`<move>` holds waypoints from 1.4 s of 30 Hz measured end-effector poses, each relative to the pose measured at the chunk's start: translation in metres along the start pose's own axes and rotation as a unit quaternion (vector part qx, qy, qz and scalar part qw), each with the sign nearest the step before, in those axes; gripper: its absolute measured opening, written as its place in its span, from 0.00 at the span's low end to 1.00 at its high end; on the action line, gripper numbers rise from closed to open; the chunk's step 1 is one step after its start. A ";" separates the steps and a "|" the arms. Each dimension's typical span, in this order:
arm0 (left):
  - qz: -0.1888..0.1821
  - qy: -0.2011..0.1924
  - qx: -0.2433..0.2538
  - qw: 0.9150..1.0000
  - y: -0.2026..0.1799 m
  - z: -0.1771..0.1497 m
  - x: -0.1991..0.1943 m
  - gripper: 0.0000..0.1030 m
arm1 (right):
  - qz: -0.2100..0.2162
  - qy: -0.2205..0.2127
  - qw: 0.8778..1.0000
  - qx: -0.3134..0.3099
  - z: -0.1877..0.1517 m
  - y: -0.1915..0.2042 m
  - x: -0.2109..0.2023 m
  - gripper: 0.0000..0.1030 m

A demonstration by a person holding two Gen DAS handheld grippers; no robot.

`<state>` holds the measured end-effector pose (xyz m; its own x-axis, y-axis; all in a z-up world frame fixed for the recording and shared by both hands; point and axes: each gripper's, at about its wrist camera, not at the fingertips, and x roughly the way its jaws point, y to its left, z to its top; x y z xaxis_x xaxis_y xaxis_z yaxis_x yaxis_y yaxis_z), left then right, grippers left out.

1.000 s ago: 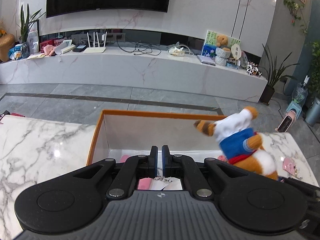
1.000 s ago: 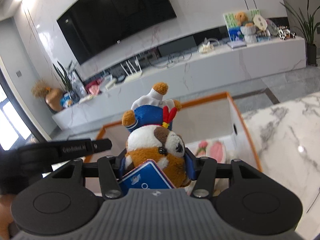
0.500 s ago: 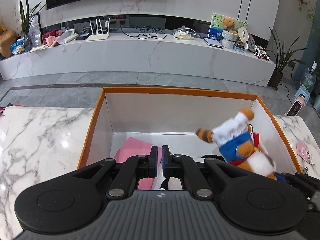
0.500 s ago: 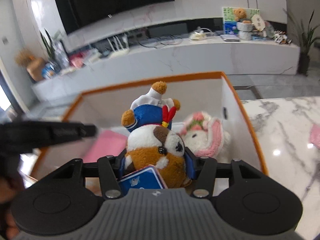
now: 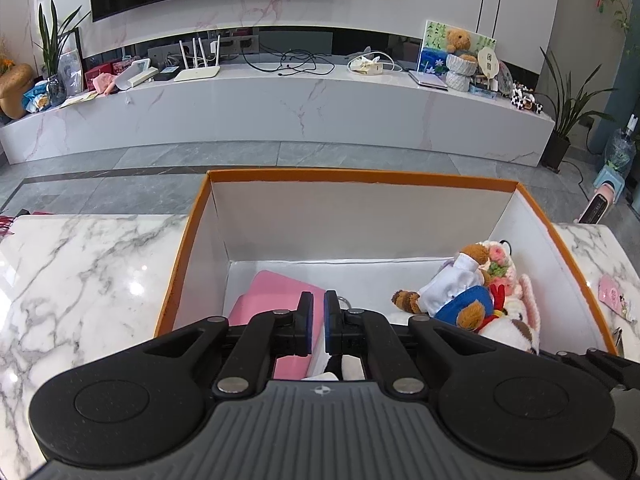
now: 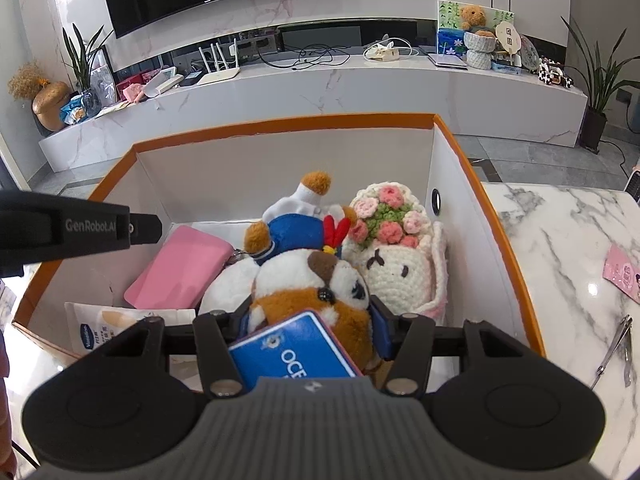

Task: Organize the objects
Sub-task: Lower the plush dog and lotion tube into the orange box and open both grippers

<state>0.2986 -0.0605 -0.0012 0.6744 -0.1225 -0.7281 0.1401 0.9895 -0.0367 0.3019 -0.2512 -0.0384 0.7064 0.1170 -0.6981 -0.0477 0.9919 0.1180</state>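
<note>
Lowered plush dog (image 6: 312,288) into box (image 6: 280,128)

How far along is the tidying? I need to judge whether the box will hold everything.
Done: a pink pouch, a crocheted bunny and a sachet lie in the orange-rimmed box. In hand: the right gripper holds a plush dog low inside it, jaws just easing apart. Left: a pink packet and nail clippers on the marble table.

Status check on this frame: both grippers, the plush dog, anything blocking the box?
Left gripper shut, empty, over the orange-rimmed white box. Right gripper opening slightly, brown-and-white plush dog in blue sailor outfit between pads, low inside. Crocheted cream bunny crowds alongside.
</note>
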 end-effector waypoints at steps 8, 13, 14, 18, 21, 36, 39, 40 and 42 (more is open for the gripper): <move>0.016 -0.001 0.013 1.000 -0.004 -0.002 -0.001 0.10 | -0.007 -0.001 1.000 -0.002 0.000 0.003 -0.002 0.60; 0.029 -0.002 0.020 0.999 -0.006 -0.003 0.000 0.26 | -0.008 -0.005 1.000 -0.005 0.000 0.004 -0.004 0.66; 0.032 -0.002 0.021 0.999 -0.007 -0.002 -0.001 0.30 | -0.007 -0.007 1.000 -0.005 0.000 0.004 -0.005 0.68; 0.038 -0.004 0.023 0.999 -0.006 -0.003 -0.001 0.56 | -0.007 -0.012 1.000 -0.006 0.001 0.006 -0.008 0.71; 0.042 -0.006 0.026 0.999 -0.007 -0.003 -0.002 0.58 | -0.008 -0.017 1.000 -0.009 0.002 0.007 -0.010 0.75; 0.042 -0.007 0.026 0.999 -0.013 -0.008 -0.011 0.60 | -0.015 -0.037 0.999 -0.011 0.002 0.008 -0.032 0.83; 0.042 -0.008 0.025 0.999 -0.013 -0.009 -0.015 0.60 | -0.015 -0.039 0.999 -0.008 0.001 0.007 -0.037 0.83; 0.042 -0.008 0.025 0.999 -0.013 -0.009 -0.017 0.60 | -0.016 -0.040 0.999 -0.008 0.001 0.007 -0.039 0.83; 0.043 -0.010 0.023 0.999 -0.013 -0.010 -0.021 0.60 | -0.017 -0.041 0.999 -0.009 0.000 0.008 -0.043 0.83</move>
<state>0.2750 -0.0697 0.0079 0.7003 -0.0383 -0.7128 0.1131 0.9919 0.0578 0.2715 -0.2487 -0.0073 0.7630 0.0802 -0.6414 -0.0353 0.9960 0.0825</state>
